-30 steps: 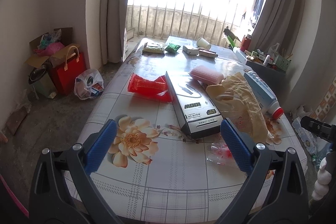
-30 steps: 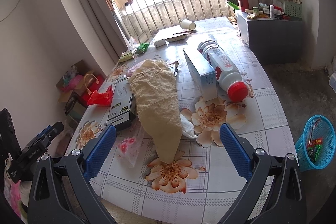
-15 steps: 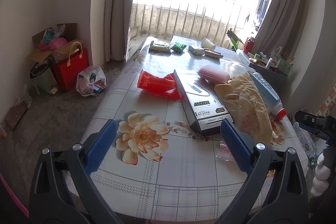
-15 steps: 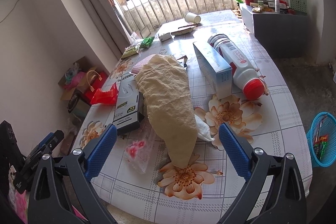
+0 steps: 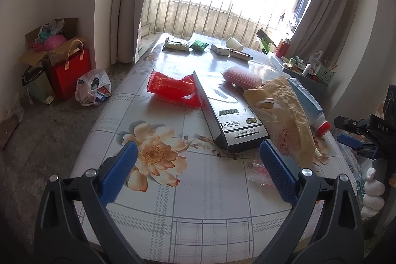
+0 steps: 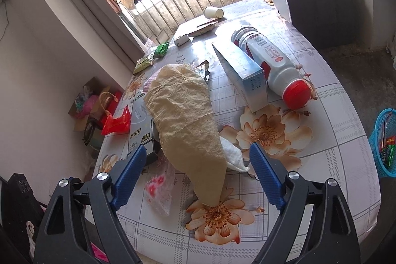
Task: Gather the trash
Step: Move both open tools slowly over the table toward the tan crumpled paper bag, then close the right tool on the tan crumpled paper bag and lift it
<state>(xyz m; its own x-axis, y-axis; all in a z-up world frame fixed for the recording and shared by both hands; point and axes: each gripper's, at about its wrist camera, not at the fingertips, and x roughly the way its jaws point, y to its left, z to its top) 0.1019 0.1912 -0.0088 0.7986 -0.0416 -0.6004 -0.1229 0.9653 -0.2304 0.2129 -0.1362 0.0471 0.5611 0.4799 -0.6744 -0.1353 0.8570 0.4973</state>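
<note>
Right wrist view: right gripper (image 6: 198,175) jaws apart, empty, above brown paper bag (image 6: 188,125); judged light, crushable, pinch narrow end

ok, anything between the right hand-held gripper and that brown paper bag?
Nothing visible. The right hand-held gripper is open, and the brown paper bag lies straight ahead, its narrow end between the fingers. A clear plastic wrapper lies left of it, a white tissue right.

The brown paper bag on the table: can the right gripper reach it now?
Probably yes. The right gripper is open, and the brown paper bag lies straight ahead between its fingers, with nothing on top of it.
</note>
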